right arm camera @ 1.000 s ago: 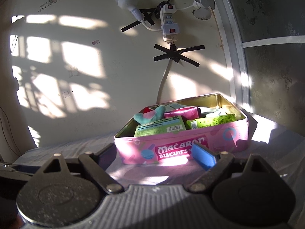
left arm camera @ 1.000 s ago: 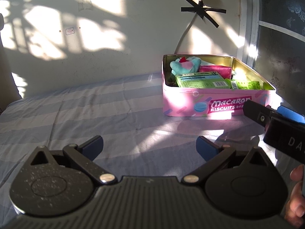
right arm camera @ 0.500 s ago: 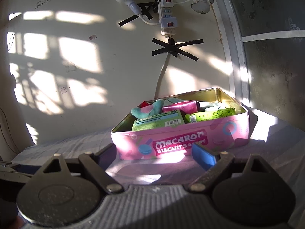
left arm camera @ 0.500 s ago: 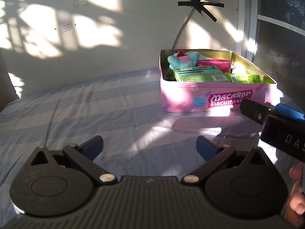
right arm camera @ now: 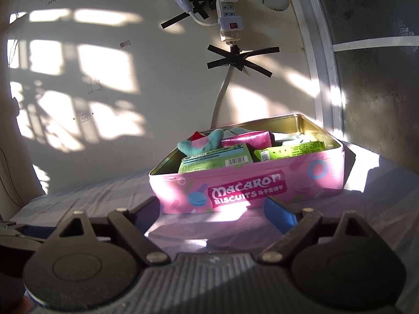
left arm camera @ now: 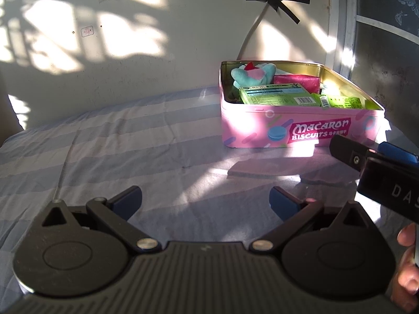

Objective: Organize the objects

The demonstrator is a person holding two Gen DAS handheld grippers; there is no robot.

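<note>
A pink "Macaron Biscuits" tin [left arm camera: 251, 130] stands open on the striped bedsheet [left arm camera: 117, 146], also in the right wrist view [right arm camera: 301, 180]. In it lie a teal plush toy [left arm camera: 252, 74], a green box [left arm camera: 275, 95], a magenta packet [left arm camera: 297, 82] and a green packet [left arm camera: 343, 102]. My left gripper [left arm camera: 205, 201] is open and empty over the sheet, left of and in front of the tin. My right gripper [right arm camera: 212, 208] is open and empty just in front of the tin; it shows at the right edge of the left wrist view [left arm camera: 371, 157].
A cream wall [left arm camera: 131, 39] rises behind the bed. A power strip [right arm camera: 229, 15] and cable are taped to it above the tin. A window frame [right arm camera: 322, 52] stands to the right.
Both cameras have tilted or shifted slightly, so the tin sits a little lower and nearer in view. Both grippers stay open and empty.
</note>
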